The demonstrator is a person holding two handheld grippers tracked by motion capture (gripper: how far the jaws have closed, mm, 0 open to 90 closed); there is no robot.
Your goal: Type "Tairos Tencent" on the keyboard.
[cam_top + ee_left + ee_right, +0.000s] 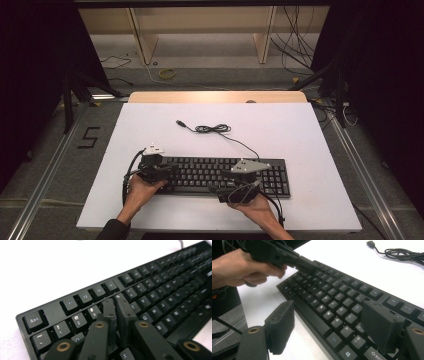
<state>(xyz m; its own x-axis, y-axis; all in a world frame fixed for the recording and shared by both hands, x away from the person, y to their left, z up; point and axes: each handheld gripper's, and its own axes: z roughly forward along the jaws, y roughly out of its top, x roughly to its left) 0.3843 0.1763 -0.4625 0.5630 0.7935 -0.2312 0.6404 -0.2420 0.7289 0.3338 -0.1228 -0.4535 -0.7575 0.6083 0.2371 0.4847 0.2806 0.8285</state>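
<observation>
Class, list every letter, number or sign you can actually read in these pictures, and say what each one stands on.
"Esc" on the corner key of the keyboard.
"2" on a number-row key.
"3" on the key beside it.
"X" on a key by the jaws.
"5" in dark tape on the floor.
Windows logo on a bottom-row key.
Other key legends are too blurred to read.

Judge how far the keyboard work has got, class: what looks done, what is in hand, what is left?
Done: the keyboard lies flat on the white table, its cable unplugged beside it. In hand: the left gripper, jaws nearly together, tips down on the keys near the number row; the right gripper hangs open astride the front edge at the right half. Left: which keys remain cannot be told.
</observation>
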